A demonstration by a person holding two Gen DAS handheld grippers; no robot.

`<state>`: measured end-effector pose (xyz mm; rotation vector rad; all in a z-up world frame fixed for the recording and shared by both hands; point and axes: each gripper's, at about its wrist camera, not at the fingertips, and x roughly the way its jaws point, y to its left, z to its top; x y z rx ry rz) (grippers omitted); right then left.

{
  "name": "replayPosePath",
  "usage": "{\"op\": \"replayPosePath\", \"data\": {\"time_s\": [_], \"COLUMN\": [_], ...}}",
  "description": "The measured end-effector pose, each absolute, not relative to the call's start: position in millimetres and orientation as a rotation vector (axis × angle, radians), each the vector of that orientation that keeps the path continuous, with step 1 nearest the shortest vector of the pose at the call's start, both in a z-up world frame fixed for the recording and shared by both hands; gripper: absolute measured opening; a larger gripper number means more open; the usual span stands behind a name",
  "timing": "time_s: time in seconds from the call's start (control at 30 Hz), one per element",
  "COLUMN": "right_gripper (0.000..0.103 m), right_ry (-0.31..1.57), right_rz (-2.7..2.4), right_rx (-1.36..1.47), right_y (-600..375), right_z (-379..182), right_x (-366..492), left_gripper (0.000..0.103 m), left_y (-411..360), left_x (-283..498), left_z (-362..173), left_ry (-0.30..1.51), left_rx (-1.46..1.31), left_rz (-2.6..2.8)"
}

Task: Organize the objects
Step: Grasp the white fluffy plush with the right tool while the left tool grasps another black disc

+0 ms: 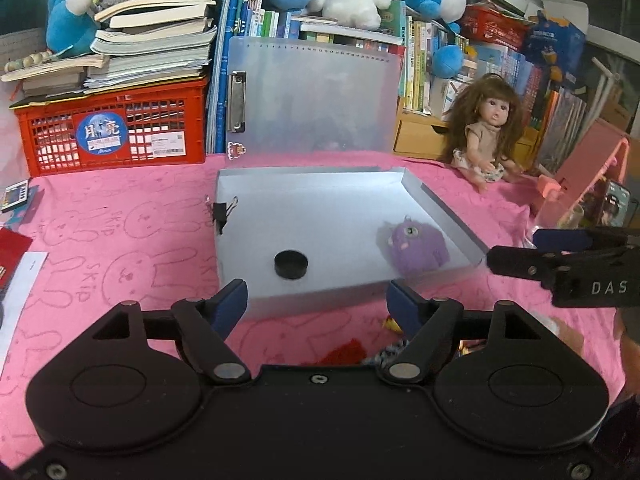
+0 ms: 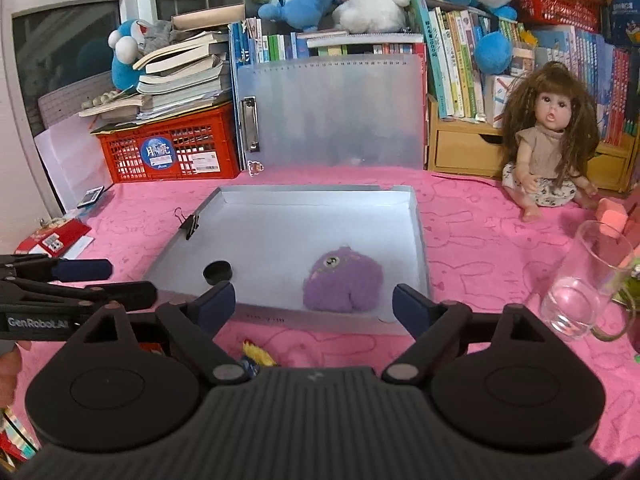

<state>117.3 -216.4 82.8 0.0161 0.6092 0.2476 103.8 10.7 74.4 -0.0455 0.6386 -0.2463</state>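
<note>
Just below the wide-open, empty right claw (image 2: 314,304) lie small leftover bits (image 2: 256,354) on the table (image 2: 480,240), with the tray (image 2: 420,240) holding the purple plush (image 2: 342,280) and black cap (image 2: 218,272) beyond, so reaching sideways could topple the glass (image 2: 584,280).

The cloth (image 2: 480,240) over the table is bright pink, printed with faint outlined rabbits. On it the shallow tray (image 2: 416,216) is silvery grey; inside lie a lilac purple plush (image 2: 342,284) and a black round cap (image 2: 218,272), with a black binder clip (image 2: 190,224) on its rim. The crate (image 2: 168,152) is red-orange with a blue round sticker. The doll (image 2: 550,140) has brown hair and a beige top. Both grippers are black with dark blue pads (image 2: 212,306)
</note>
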Motion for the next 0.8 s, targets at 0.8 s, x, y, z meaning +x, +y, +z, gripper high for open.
{"op": "replayPosePath", "data": {"time_s": [0.8], "right_gripper": [0.094], "right_ry": [0.689], "right_rz": [0.125], "right_rx": [-0.052], "right_y": [-257], "right_z": [32], "right_x": [75], "left_gripper": [0.069], "left_y": [42], "left_x": [10], "left_z": [22], "left_ry": [0.688], "left_rx": [0.029], "left_rz": [-0.223]}}
